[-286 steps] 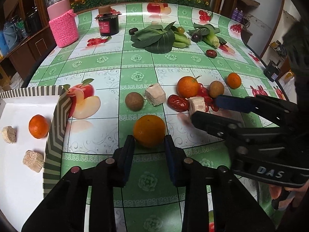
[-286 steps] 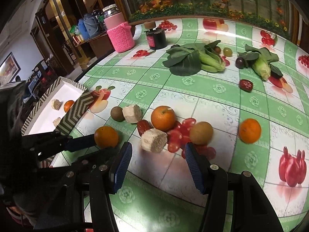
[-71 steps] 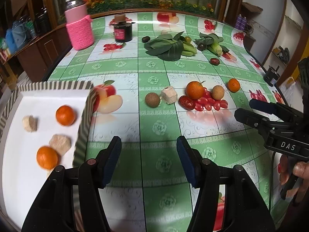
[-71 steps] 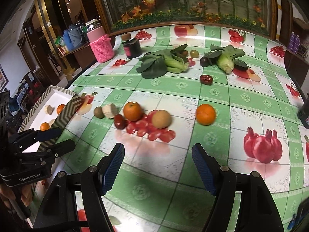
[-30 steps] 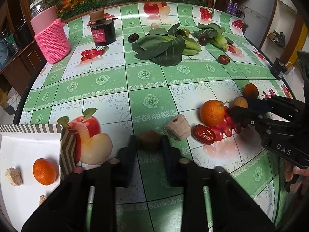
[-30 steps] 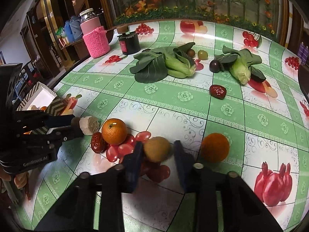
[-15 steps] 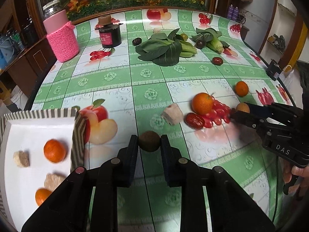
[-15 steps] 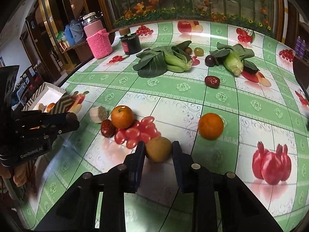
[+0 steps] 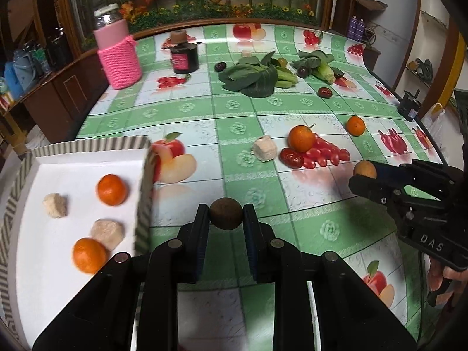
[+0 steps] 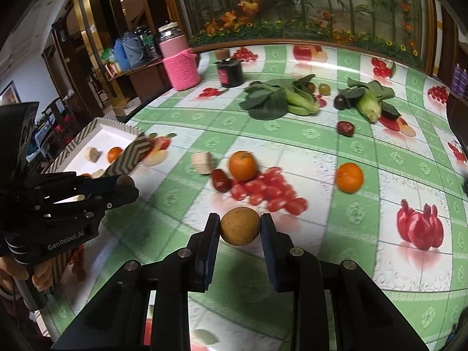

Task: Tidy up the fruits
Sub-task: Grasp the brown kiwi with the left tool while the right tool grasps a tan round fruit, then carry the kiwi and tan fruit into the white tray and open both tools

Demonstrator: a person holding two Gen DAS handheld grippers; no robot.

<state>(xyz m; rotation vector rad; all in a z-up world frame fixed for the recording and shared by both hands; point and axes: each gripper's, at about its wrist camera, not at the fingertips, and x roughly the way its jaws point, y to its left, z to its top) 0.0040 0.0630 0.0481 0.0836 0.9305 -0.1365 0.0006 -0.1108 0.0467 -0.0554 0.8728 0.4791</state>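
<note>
My left gripper (image 9: 225, 218) is shut on a dark brown round fruit (image 9: 225, 217), held above the table just right of the white tray (image 9: 26, 193). The tray holds two oranges (image 9: 112, 189) and two beige chunks (image 9: 55, 204). My right gripper (image 10: 239, 226) is shut on a tan round fruit (image 10: 239, 225), lifted above the table in front of the printed cherry tomatoes. It also shows in the left wrist view (image 9: 364, 170). On the table lie an orange with a stem (image 10: 242, 165), a second orange (image 10: 349, 177), a red date (image 10: 220, 180) and a beige chunk (image 10: 202, 162).
At the back stand a pink knitted jar (image 9: 119, 57) and a dark jar (image 9: 184, 57). Leafy greens (image 9: 255, 73), corn (image 9: 324, 71), a dark plum (image 10: 340, 101) and another date (image 10: 345, 128) lie mid-table. The table edge curves at right.
Both grippers closed on their fruits a second ago and have lifted and drawn back. The left one has moved left toward the tray with the brown fruit.
</note>
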